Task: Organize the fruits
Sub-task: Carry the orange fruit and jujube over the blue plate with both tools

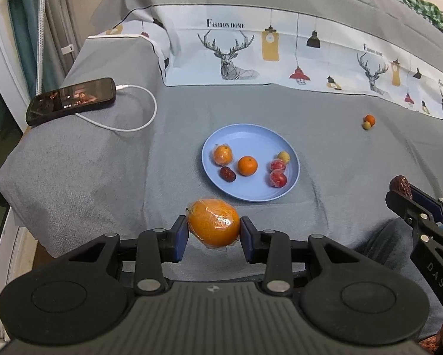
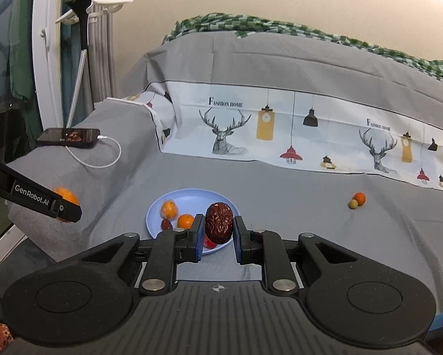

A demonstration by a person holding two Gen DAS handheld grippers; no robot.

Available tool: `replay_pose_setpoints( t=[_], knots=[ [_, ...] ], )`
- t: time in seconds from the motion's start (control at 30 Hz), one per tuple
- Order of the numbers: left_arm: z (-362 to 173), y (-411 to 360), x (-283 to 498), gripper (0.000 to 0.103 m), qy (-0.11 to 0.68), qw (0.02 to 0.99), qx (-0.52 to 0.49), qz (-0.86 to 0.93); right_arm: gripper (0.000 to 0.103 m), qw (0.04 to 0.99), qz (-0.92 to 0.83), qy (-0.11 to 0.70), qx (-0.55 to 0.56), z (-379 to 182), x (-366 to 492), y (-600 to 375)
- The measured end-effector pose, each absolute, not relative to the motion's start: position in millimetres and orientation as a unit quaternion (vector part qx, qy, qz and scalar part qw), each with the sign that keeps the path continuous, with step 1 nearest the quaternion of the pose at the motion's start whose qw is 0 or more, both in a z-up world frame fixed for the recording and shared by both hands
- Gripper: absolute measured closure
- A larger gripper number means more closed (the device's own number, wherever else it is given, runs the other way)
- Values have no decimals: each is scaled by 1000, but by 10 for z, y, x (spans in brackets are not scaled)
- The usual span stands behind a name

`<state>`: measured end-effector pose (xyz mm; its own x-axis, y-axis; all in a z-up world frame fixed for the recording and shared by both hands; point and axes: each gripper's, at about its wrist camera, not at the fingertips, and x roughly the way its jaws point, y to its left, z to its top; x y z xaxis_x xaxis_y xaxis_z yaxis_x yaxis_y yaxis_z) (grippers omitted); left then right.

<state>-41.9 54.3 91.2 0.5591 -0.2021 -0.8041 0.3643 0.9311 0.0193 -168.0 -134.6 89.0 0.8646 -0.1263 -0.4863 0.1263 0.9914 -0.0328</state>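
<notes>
Matt grey cloth [image 1: 103,159], smooth blue plastic plate [image 1: 239,136], glossy wrinkled date [image 2: 219,222]

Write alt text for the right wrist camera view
The right gripper clamps a wrinkled red date above a blue plate of fruit on a grey cloth; two small fruits lie apart to the right.

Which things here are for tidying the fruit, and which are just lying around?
For the job: wrapped orange in left gripper; wrinkled red date in right gripper; round blue plate; two small loose fruits.
Just lying about: black phone; white charging cable.
</notes>
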Motion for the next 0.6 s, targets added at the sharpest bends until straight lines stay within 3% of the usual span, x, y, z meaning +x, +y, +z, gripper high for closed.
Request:
replay_pose_setpoints(
  t=[0.6],
  knots=[
    [728,292,232,62,462,865,92,-175,82,955,-49,293,5,691,-1004,-1390]
  ],
)
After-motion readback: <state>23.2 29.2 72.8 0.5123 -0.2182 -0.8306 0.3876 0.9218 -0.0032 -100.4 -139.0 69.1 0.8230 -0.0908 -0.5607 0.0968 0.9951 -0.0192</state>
